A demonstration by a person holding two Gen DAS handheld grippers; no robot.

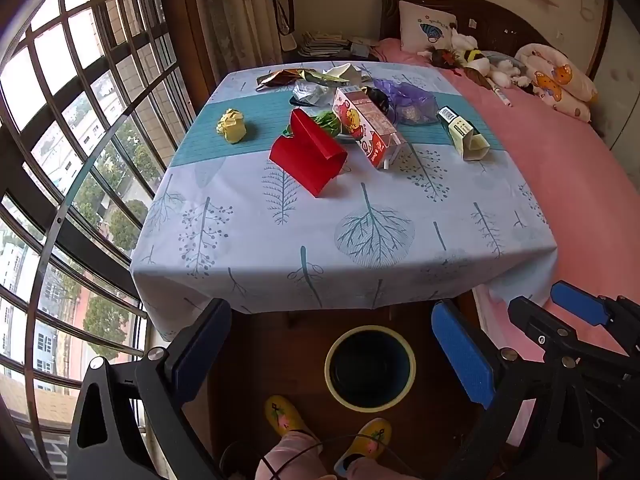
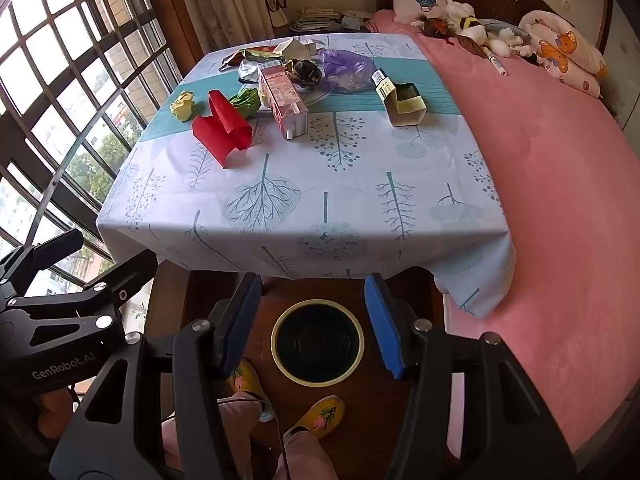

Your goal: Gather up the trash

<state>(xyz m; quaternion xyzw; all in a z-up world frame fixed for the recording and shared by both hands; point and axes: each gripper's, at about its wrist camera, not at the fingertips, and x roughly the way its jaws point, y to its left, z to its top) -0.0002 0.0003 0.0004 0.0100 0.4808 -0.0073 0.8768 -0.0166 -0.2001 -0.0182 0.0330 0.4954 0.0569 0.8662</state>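
While both grippers hang above the bin (image 2: 317, 342) on the floor, left gripper (image 1: 332, 356) jaws wide, holding nothing | right gripper (image 2: 312, 320) jaws wide, holding nothing | trash on the surface (image 2: 360, 200): red box (image 2: 222, 130), milk carton (image 2: 282, 100), yellow wad (image 2: 183, 106) (far half, well apart from the jaws).

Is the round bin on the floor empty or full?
Looks empty: the yellow-rimmed round bin shows only a dark interior in both views; all trash sits on the table.

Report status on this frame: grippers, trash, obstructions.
Left hand-held gripper open, empty; right hand-held gripper open, empty. Trash on table untouched: red box, milk carton. Bin on floor below, nothing in the way.
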